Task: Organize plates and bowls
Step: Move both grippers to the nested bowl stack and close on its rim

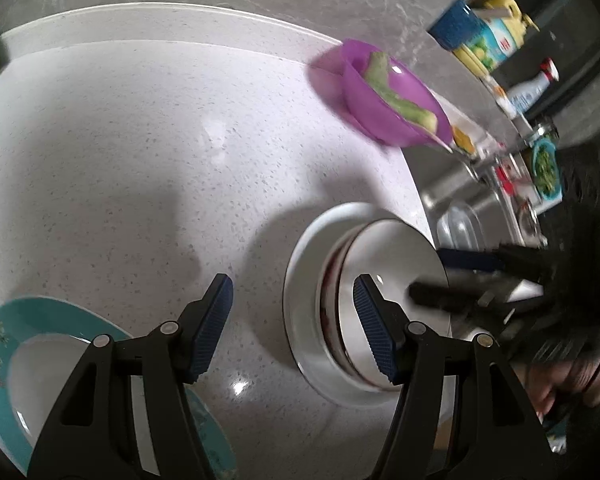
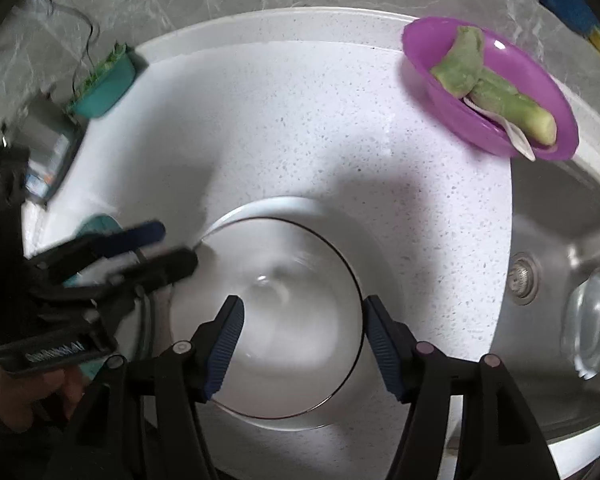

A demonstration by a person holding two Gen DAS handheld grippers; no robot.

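We see the speckled white countertop [image 2: 284, 128] carrying a white plate [image 1: 304, 280] beside the steel sink [image 2: 560, 240], and on that plate sits a stack of white bowls [image 2: 276, 320], presumably nested to save room. Our right gripper [image 2: 302, 344] hovers over the top bowl, jaws apart and empty; our left gripper [image 1: 292, 328] stands apart too (teal-rimmed plate [image 1: 4, 344] just beneath it).
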